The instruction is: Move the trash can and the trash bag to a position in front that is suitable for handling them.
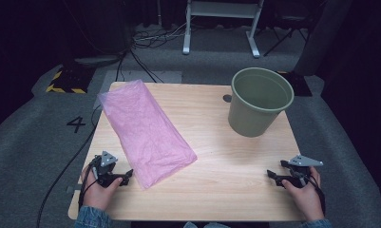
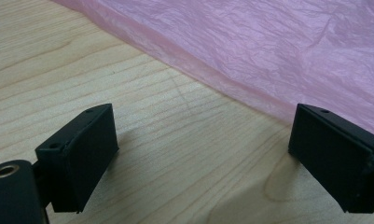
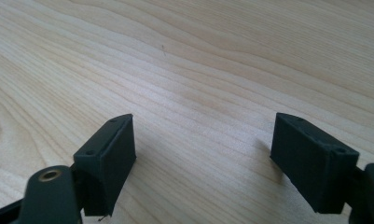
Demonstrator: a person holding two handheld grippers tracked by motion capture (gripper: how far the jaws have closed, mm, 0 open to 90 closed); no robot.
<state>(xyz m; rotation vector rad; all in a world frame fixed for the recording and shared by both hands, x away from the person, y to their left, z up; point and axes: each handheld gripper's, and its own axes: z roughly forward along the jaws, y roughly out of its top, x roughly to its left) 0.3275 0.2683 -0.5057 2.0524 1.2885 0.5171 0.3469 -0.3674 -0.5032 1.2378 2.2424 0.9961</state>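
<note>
A crinkled pink plastic bag point(image 1: 145, 130) lies flat on the left half of the wooden table point(image 1: 226, 166), slanting from the far left toward the middle. A pale green bucket point(image 1: 259, 102) stands upright at the far right. My left gripper point(image 1: 124, 176) rests at the near left, just beside the bag's near corner, open and empty; in the left gripper view the pink plastic bag point(image 2: 268, 51) lies just beyond the gripper point(image 2: 203, 154), apart from both jaws. My right gripper point(image 1: 276, 172) sits at the near right over bare wood, open with nothing between its jaws point(image 3: 203, 163).
A small dark round cap point(image 1: 227, 98) sits in the tabletop left of the bucket. Grey carpet surrounds the table, with cables point(image 1: 145, 42), a white frame point(image 1: 221, 23) behind, and a yellow-black striped plate point(image 1: 64, 83) at the far left.
</note>
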